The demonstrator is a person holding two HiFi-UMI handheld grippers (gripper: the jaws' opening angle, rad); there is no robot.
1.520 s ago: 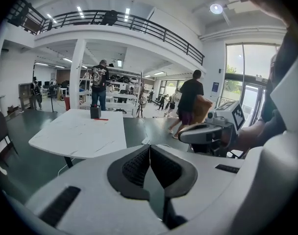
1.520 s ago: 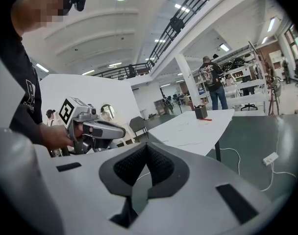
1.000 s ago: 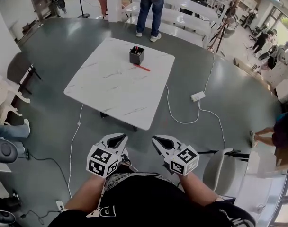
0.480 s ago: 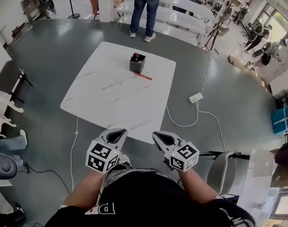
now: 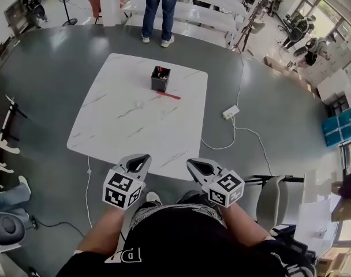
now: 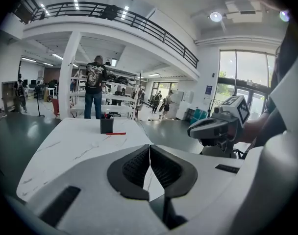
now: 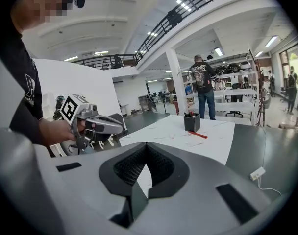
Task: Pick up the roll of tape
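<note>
1. The left claw (image 6: 150, 148) and right claw (image 7: 146, 146) are both closed on nothing, short of the bench's (image 5: 106, 126) near edge.
2. The tape roll is not clear; a faint pale spot (image 5: 139, 104) mid-bench may be it, nearer than the holder (image 5: 160, 79) and red pen (image 5: 168, 96).
3. Pale tape on a pale bench invites a missed grab. Claws left closed would just shove it.
4. The power strip (image 5: 230, 112) and its cable, right of the bench, could snag a foot.

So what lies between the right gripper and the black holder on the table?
A red pen beside the black holder; otherwise white tabletop toward the right gripper, shown in the head view.
</note>
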